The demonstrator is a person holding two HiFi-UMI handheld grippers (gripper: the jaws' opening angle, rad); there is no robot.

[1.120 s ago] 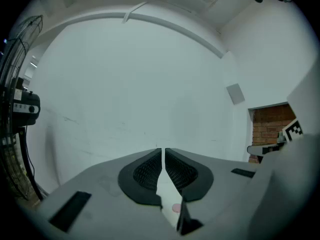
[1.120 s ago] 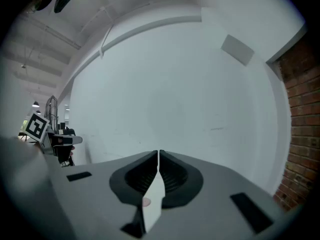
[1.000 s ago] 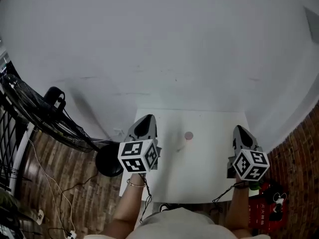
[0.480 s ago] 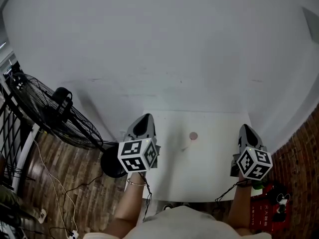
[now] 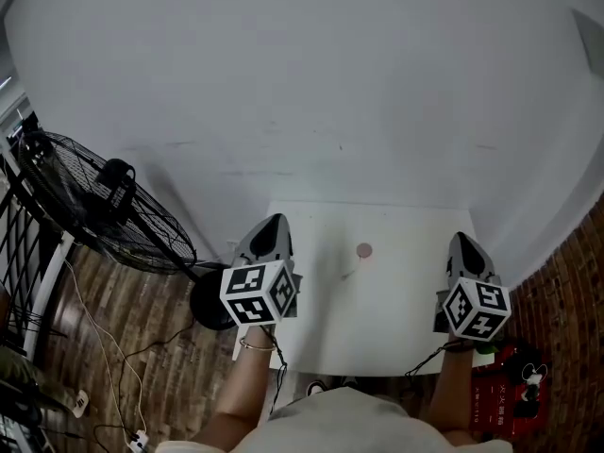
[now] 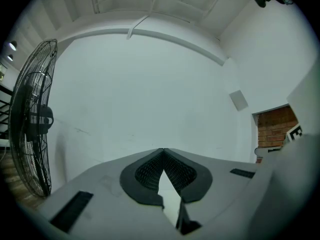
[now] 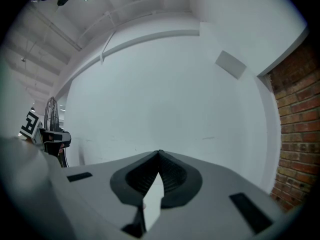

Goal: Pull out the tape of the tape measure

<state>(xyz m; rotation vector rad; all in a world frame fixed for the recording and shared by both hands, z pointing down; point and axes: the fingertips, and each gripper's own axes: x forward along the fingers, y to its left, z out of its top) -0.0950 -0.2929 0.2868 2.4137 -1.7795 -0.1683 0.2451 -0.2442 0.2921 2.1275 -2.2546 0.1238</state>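
Observation:
A small round pink tape measure (image 5: 363, 250) lies on the white table (image 5: 387, 319), towards its far middle, with a short thin tail (image 5: 347, 272) running to the near left. My left gripper (image 5: 273, 223) hovers over the table's left edge, shut with nothing between its jaws; its tips (image 6: 163, 149) meet against the white wall. My right gripper (image 5: 462, 241) is over the table's right edge, also shut and holding nothing (image 7: 159, 152). Both grippers stay apart from the tape measure, one on either side.
A black standing fan (image 5: 99, 215) with its round base (image 5: 209, 302) is just left of the table. A white wall (image 5: 311, 92) runs behind the table. Cables cross the wooden floor (image 5: 123, 366) at the left. A red object (image 5: 510, 396) sits at bottom right by a brick wall (image 5: 571, 281).
The head view has swung, so more of the fan shows at the left. Both grippers and the tape measure keep about the same places over the table.

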